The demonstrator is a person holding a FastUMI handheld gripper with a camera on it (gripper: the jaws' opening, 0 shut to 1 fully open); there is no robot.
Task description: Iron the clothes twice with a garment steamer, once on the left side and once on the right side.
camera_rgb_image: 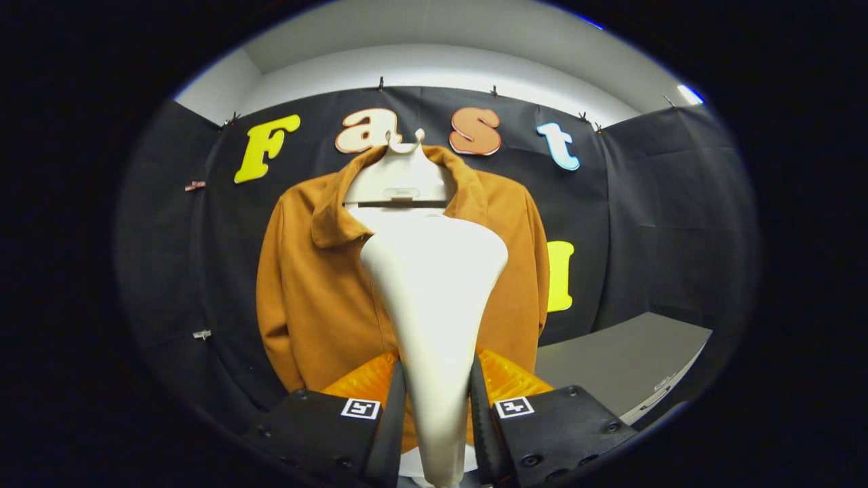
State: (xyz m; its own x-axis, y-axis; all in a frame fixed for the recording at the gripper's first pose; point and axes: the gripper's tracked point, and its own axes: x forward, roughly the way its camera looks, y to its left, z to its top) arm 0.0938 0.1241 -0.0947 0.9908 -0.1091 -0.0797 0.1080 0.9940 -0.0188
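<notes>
One garment steamer (434, 305) stood upright in the jaws' grip (handle clamped), head facing one brown jacket (319, 298) on one hanger (400, 179).

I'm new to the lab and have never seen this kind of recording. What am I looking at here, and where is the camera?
The camera rides on a hand-held two-finger gripper and looks forward along its fingers, so the picture is rounded like a fisheye. Both fingers press on the handle of a white garment steamer, whose wide head points ahead. Beyond it a brown collared jacket hangs on a white hanger against the booth's black cloth wall. Beside the jacket is a grey table. The steamer head sits in front of the jacket's middle; I cannot tell whether it touches the fabric.
</notes>
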